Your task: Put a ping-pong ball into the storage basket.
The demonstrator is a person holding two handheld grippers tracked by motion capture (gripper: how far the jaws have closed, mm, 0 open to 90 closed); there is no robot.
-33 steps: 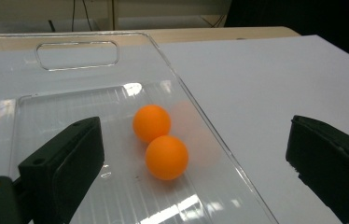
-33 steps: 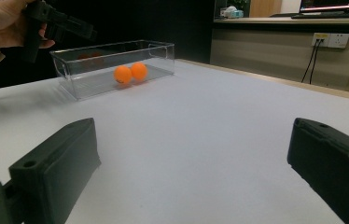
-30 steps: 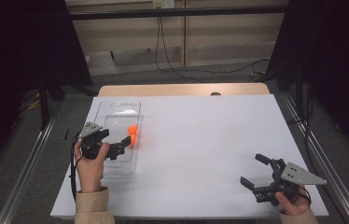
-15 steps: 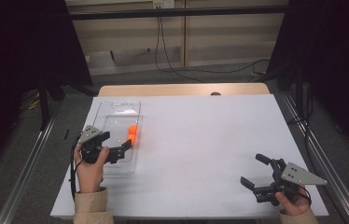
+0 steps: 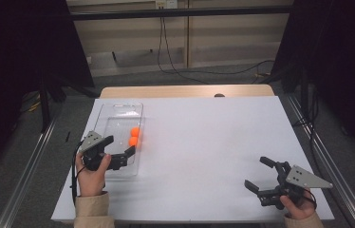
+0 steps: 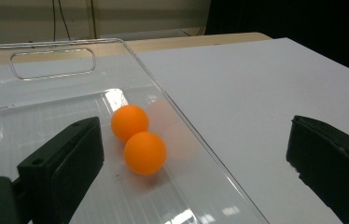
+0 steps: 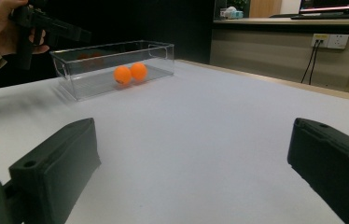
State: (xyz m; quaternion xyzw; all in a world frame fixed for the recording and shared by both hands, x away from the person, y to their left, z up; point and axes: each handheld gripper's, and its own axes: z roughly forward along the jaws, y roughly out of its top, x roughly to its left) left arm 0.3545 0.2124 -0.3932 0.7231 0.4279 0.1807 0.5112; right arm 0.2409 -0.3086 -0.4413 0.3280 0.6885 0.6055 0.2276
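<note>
1. gripper on the left (image 5: 129, 153) hangs over the near end of the clear plastic bin (image 5: 103, 118), jaws wide apart and holding nothing; one jaw sits above the bin floor, the other out past its right wall over the table (image 5: 213, 142).
2. two orange balls (image 5: 133, 137) lie inside the bin against its right wall, touching each other, just beyond the jaw tips. in the left gripper view the nearer ball (image 6: 145, 152) is in front of the farther ball (image 6: 129, 122), both resting on the ribbed floor.
3. the work in hand looks like handling balls at the bin: either one has just been let go here or one is about to be taken; i cannot tell which.
4. if taking one, go for the nearer ball: bring both jaws inside the wall first, since the right jaw now straddles it and would close on plastic. lower until the jaws flank the ball's middle, then close gently, as a light ball may squirt away or knock its neighbour.
5. the left hand (image 5: 90, 171) grips the tool from the near side, forearm coming up from the near table edge, gripper pointing right and far.
6. right gripper (image 5: 262, 176) rests low at the near right of the table, well apart from the bin, jaws spread wide and empty, pointing left toward the bin (image 7: 112, 70).
</note>
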